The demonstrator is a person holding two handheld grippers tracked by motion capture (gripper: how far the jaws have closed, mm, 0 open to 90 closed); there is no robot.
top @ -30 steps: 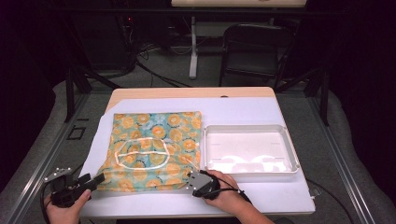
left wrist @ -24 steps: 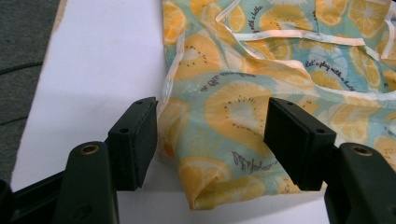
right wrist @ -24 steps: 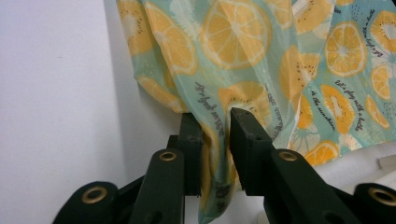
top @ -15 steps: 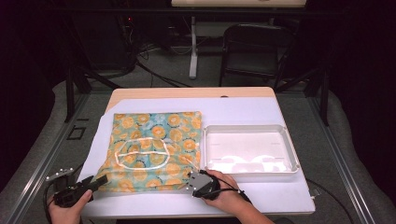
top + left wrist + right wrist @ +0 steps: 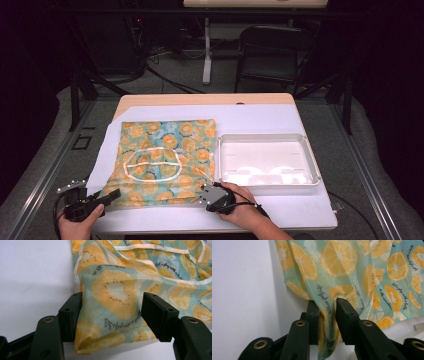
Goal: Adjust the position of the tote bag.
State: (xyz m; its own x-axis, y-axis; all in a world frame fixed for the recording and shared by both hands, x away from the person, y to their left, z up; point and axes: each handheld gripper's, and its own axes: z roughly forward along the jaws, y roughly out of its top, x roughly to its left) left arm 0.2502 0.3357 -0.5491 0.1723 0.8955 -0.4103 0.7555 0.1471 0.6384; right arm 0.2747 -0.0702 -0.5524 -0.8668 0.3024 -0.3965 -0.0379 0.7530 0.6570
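On white table (image 5: 280,117), right gripper (image 5: 327,315) jaws pinch thin citrus-print bag (image 5: 167,155); left gripper (image 5: 111,315) jaws wide around it.

Fruit-print cloth (image 5: 372,277) carries repeated cursive script; beyond the right tool (image 5: 328,315), one line reads "let's play with a..." Remainder illegible.

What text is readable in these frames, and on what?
"Let's play with a ..." in dark script, printed on the fruit-print cloth; the line runs off under a fold.
"let's play with a" in the same script, on the cloth in the right gripper view; the smaller words beside it are too blurred to read.
Script between the right gripper jaws: creased, unreadable.
Tray and table: no text.
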